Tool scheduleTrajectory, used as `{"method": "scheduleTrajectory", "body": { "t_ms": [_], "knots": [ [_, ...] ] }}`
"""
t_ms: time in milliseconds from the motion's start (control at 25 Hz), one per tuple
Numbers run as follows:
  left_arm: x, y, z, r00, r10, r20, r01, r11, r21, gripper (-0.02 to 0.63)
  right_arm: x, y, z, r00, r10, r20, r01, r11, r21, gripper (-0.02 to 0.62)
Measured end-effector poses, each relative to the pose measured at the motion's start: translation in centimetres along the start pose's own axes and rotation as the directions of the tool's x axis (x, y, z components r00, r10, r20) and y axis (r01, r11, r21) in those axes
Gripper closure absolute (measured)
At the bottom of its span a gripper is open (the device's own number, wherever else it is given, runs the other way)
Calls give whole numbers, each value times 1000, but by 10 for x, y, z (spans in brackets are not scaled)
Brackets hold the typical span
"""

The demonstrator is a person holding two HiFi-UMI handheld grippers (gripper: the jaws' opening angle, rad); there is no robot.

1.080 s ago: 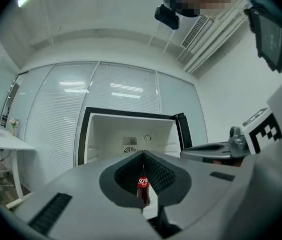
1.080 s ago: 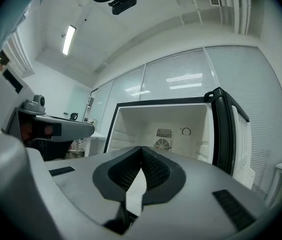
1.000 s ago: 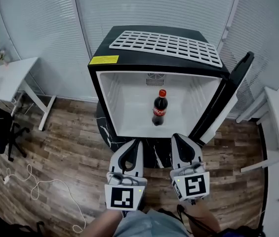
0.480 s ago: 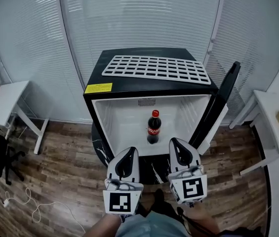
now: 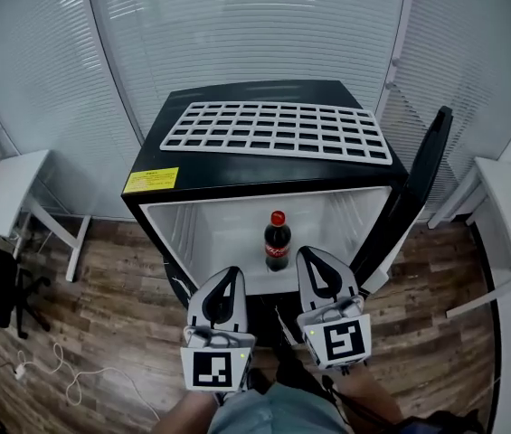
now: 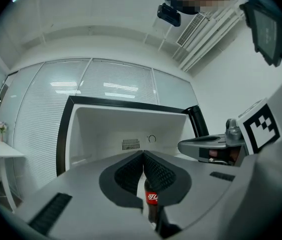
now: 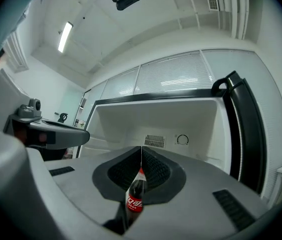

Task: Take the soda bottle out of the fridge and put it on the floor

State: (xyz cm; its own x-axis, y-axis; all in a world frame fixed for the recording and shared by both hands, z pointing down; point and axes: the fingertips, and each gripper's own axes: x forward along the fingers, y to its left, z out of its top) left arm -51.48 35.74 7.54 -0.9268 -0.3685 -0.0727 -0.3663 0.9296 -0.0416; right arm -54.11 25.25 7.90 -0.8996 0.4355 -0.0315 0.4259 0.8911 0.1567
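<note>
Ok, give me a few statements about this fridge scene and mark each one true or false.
1. The soda bottle stands upright inside the fridge. True.
2. The fridge door is closed. False: it stands open on the right.
3. A white grid rack lies on top of the fridge. True.
4. The right hand-held gripper grips the bottle. False: its jaws are together with nothing between them, in front of the fridge.
5. The bottle's cap is blue. False: it is red.
</note>
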Motion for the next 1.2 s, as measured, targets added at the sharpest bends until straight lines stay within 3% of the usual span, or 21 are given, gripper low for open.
{"method": "scheduleTrajectory", "body": {
  "t_ms": [120, 240, 280, 760, 1000, 1200],
  "knots": [
    [14, 7, -9, 1000, 18, -19, -18, 1000, -6, 589, 20, -5, 0, 999, 23, 38, -22, 1000, -7, 547],
    [28, 15, -18, 998, 39, -41, -39, 999, -11, 589, 42, -4, -10, 997, 70, 12, -70, 998, -3, 412],
    [32, 17, -22, 998, 46, -48, -47, 999, -10, 589, 49, -4, -14, 997, 81, 2, -81, 997, 0, 396],
    [67, 41, -51, 986, 136, -99, -139, 990, -31, 589, 111, -13, -52, 983, 168, -77, -167, 986, 21, 377],
    [114, 39, -60, 976, 169, -138, -174, 984, -27, 589, 150, -47, -68, 970, 217, -109, -215, 976, 32, 379],
    [104, 49, -76, 970, 193, -147, -202, 978, -47, 589, 149, -22, -92, 959, 250, -132, -249, 968, 30, 383]
  ]
}}
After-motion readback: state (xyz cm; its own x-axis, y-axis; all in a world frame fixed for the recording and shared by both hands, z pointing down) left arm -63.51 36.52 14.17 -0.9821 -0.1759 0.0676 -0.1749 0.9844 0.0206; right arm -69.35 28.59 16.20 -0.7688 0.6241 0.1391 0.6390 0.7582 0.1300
